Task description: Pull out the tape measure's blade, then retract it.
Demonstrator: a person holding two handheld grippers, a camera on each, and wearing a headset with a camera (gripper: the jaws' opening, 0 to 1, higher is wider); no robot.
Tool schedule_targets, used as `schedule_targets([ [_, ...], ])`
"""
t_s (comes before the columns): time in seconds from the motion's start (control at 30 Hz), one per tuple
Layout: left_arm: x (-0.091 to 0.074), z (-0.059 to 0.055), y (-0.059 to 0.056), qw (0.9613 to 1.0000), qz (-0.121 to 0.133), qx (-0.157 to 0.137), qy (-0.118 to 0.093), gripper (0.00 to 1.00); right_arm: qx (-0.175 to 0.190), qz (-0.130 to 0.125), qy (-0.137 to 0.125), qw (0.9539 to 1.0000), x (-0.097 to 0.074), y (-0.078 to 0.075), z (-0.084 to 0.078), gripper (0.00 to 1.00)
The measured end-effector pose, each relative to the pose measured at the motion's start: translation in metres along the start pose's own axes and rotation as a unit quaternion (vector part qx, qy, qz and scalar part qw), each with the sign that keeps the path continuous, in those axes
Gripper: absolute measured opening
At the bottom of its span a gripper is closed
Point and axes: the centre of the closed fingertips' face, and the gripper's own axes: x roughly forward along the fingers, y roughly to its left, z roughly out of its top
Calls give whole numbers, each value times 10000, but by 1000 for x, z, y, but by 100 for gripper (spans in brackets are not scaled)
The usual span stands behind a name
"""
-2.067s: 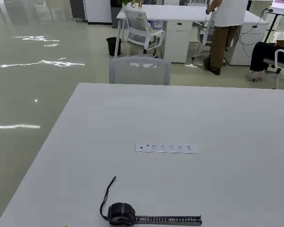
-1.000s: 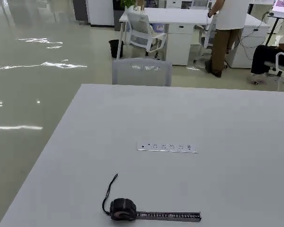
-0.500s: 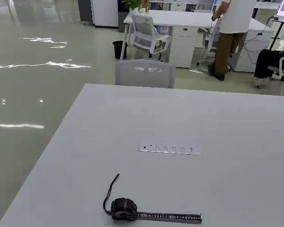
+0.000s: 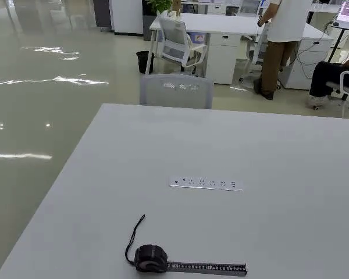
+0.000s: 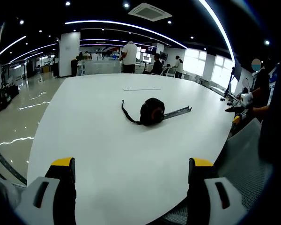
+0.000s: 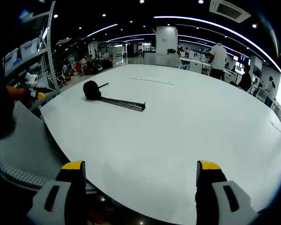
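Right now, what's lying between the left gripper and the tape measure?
Nothing: bare table runs from the left gripper up to the tape measure, as the left gripper view shows. The blade is partly out, pointing away to the side.

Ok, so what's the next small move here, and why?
Probably bring the left gripper forward to grip the tape measure case: it and the right gripper stand open, short of the case, and the blade lies extended on the table.
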Motion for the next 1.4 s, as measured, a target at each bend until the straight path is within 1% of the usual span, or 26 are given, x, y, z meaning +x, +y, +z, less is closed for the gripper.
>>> schedule_targets([
  [0.03,0,0,0,10000,5,-4,10,99,0,4,1,10000,0,1,0,100],
  [0.17,0,0,4,10000,50,-24,24,99,-26,36,33,10000,1,4,-1,100],
  [0.23,1,1,4,10000,59,-22,11,99,-30,28,25,10000,1,4,0,100],
  [0.3,0,4,0,10000,65,-29,-1,99,-25,13,18,10000,1,3,1,100],
  [0.37,-1,5,0,10000,67,-22,-9,99,-28,6,22,10000,1,2,1,100],
  [0.43,1,10,-5,9999,131,15,-37,99,-34,-28,28,10000,1,0,1,100],
  [0.47,2,8,-2,9999,139,-3,-62,99,-32,-59,27,10000,1,-1,2,100],
  [0.53,4,5,1,9999,152,-14,-50,99,-17,-27,56,10000,1,1,1,100],
  [0.63,7,2,3,9999,142,-23,-29,99,15,10,87,10000,0,3,0,100],
  [0.7,8,2,2,9999,157,-21,-44,99,24,13,100,9999,1,3,0,100],
  [0.8,13,8,-3,9998,145,-80,-73,99,-92,54,68,9999,3,3,4,100],
  [0.87,17,11,-9,9999,111,-17,-76,99,-186,101,70,9998,6,4,8,100],
  [0.93,20,13,-10,9999,150,9,-76,99,-211,134,75,9997,8,3,11,100],
  [0.97,22,14,-9,9998,184,-48,-74,99,-247,169,83,9995,10,3,13,100],
  [1.0,24,17,-12,9996,209,-122,-113,99,-286,195,99,9994,12,3,14,99],
  [1.03,26,21,-15,9995,231,-120,-185,99,-353,200,109,9991,15,2,16,100],
  [1.1,28,26,-15,9993,284,-41,-232,99,-415,210,130,9988,18,0,18,100],
  [1.17,33,30,-23,9994,279,-52,-195,99,-455,232,87,9987,20,-2,23,99],
  [1.23,35,35,-29,9995,217,-49,-238,99,-536,266,114,9981,25,-3,23,99],
  [1.3,40,41,-37,9995,216,-32,-226,99,-586,276,141,9978,28,-5,24,100],
  [1.37,38,39,-33,9996,175,-42,-231,99,-579,309,142,9977,30,-6,27,100],
  [1.4,40,40,-34,9996,163,-39,-246,99,-599,309,137,9976,32,-7,28,100],
])
